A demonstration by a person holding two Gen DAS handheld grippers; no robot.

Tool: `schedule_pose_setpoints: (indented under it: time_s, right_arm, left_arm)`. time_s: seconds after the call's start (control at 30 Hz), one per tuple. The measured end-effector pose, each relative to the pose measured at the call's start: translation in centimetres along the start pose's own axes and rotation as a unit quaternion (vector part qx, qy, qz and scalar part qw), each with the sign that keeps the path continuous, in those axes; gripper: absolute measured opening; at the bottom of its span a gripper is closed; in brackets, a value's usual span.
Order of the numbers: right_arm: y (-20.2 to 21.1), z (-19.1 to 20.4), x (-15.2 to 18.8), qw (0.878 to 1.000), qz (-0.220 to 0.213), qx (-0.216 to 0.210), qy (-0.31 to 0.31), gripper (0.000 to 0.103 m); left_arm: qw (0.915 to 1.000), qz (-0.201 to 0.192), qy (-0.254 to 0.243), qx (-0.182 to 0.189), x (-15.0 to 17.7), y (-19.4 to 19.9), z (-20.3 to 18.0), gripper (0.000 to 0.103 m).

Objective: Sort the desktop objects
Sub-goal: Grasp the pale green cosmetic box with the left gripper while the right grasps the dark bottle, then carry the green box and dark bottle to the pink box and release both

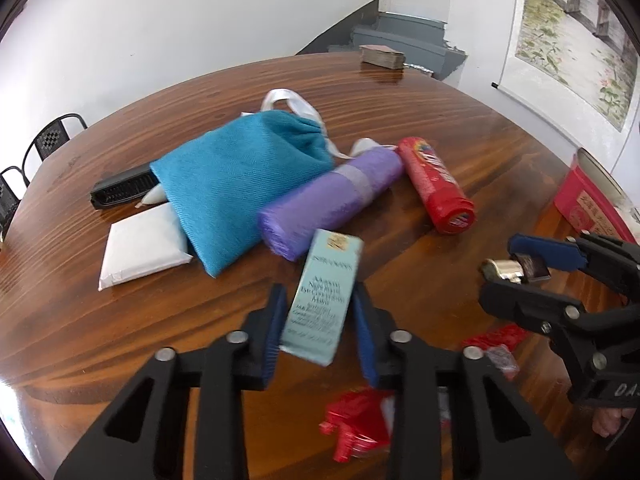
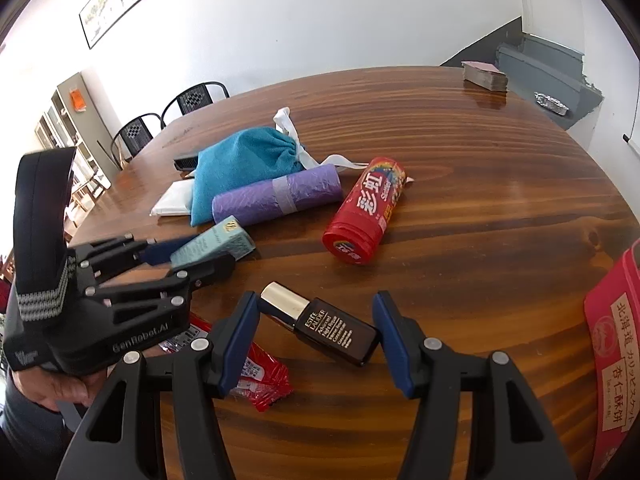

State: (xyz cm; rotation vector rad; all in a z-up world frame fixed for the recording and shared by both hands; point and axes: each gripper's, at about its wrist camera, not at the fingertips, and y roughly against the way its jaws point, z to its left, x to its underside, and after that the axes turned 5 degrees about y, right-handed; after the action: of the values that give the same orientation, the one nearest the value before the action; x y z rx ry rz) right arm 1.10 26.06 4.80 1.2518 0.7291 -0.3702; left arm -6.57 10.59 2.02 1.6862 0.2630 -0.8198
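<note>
Left gripper [image 1: 318, 328] clamps pale teal carton [image 1: 320, 296], lifted over wooden table [image 1: 120, 320]; print there blurred. Right wrist view alone shows right gripper [image 2: 316, 336] pads pressing both ends of dark bottle [image 2: 320, 322], gold cap, label "ESTEE LAUDER". Left gripper body reads "GenRobot.AI". Red tube [image 2: 366, 208] and red box [image 2: 616, 344] carry Chinese characters.

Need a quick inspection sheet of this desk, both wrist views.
Surface: round wooden table, glossy.
Job's things: teal box in the left claw; dark bottle, gold cap, between right claw pads, its base against the right pad.
Clutter: blue pouch, purple roll, red tube, white packet, red sachets, red tin.
Cables: nothing seen.
Surroundings: chairs, wall scroll.
</note>
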Motion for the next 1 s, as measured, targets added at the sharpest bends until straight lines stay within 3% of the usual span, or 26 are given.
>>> schedule_pose_setpoints:
  time_s: [0.03,0.5,0.83,1.0]
  right_arm:
    - [0.2,-0.1,0.0,1.000,-0.004,0.000,-0.002,0.063]
    - [3.2,-1.6,0.1,0.998,-0.057,0.012,-0.030,0.063]
    - [7.5,-4.7,1.8,0.990,-0.111,0.044,-0.081,0.063]
    - [12.0,-7.1,3.8,0.979,-0.152,0.089,-0.105,0.063]
  left_arm:
    - [1.0000,-0.001,-0.001,0.001,0.0,0.2,-0.2,0.026]
    - [0.9984,-0.038,0.042,0.000,-0.1,3.8,-1.9,0.026]
    - [0.9972,-0.063,-0.001,0.040,-0.8,6.1,-7.9,0.026]
    - [0.9952,-0.069,-0.031,0.062,-1.3,6.5,-11.6,0.026]
